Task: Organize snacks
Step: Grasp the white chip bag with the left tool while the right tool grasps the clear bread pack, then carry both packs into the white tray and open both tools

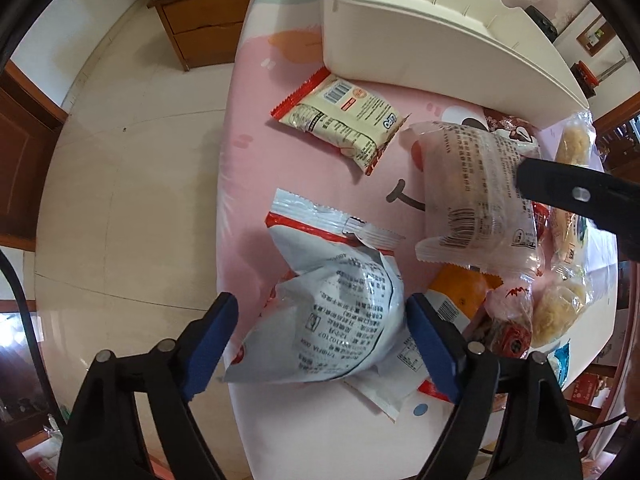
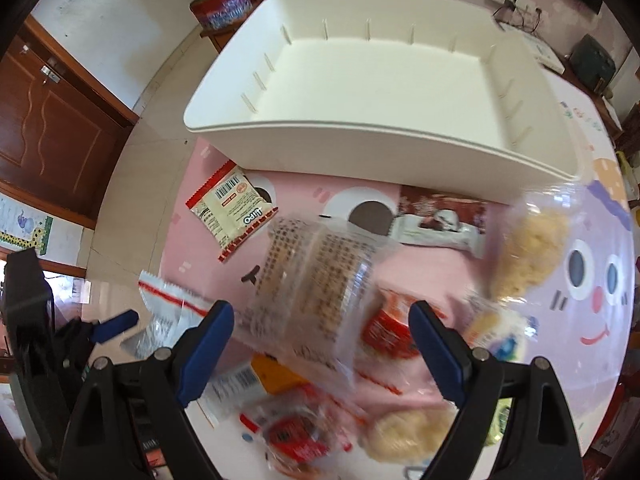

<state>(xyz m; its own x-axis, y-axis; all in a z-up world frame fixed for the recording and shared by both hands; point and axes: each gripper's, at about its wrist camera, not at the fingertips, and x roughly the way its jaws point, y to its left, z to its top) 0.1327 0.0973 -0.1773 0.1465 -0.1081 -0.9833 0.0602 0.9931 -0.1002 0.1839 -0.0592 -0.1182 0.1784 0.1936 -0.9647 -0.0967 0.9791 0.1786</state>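
My left gripper (image 1: 322, 344) is open, its blue pads either side of a crumpled white and red snack bag (image 1: 332, 320) at the table's near left edge. My right gripper (image 2: 320, 348) is open above a clear packet with printed text (image 2: 316, 284), which looks blurred; the same packet shows in the left wrist view (image 1: 476, 188) with the right gripper's black finger (image 1: 576, 192) beside it. A big empty white bin (image 2: 380, 92) stands at the back of the table. A cream Lipo packet with red ends (image 1: 340, 116) lies flat in front of the bin.
The table has a pink cartoon cloth (image 1: 280, 176). A pile of snacks lies at the right: yellow puffs (image 2: 528, 256), red packets (image 2: 388, 332), an orange packet (image 1: 460, 288), a dark brown packet (image 2: 436, 216). A wooden cabinet (image 1: 200, 20) stands beyond; tiled floor is at the left.
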